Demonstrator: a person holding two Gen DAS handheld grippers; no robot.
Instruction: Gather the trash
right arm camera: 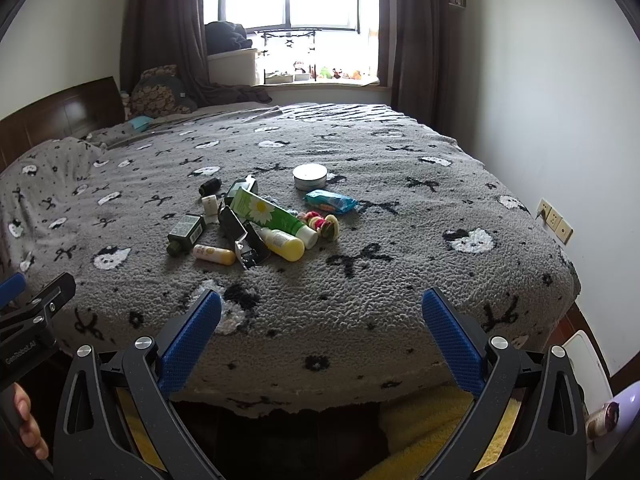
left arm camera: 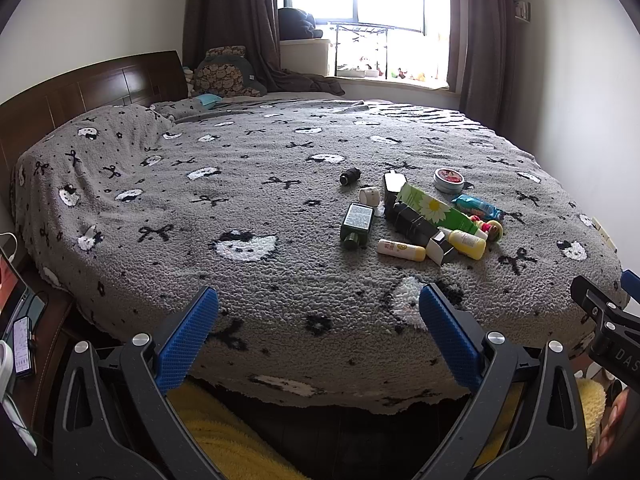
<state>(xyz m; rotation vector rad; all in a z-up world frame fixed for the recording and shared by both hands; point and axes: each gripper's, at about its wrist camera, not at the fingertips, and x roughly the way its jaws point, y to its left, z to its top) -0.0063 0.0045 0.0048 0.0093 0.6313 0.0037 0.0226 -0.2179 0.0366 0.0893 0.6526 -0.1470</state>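
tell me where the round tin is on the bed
The round tin sits on the grey blanket at the far edge of the pile, toward the window, just behind the blue packet.

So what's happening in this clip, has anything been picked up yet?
Not yet. A person holds the left gripper and the right gripper at the foot of the bed, both open and empty. The clutter sits untouched in a pile on the grey blanket: a dark green bottle, a green daisy box, a yellow bottle, a round tin and a blue packet. Neither gripper has reached the pile.
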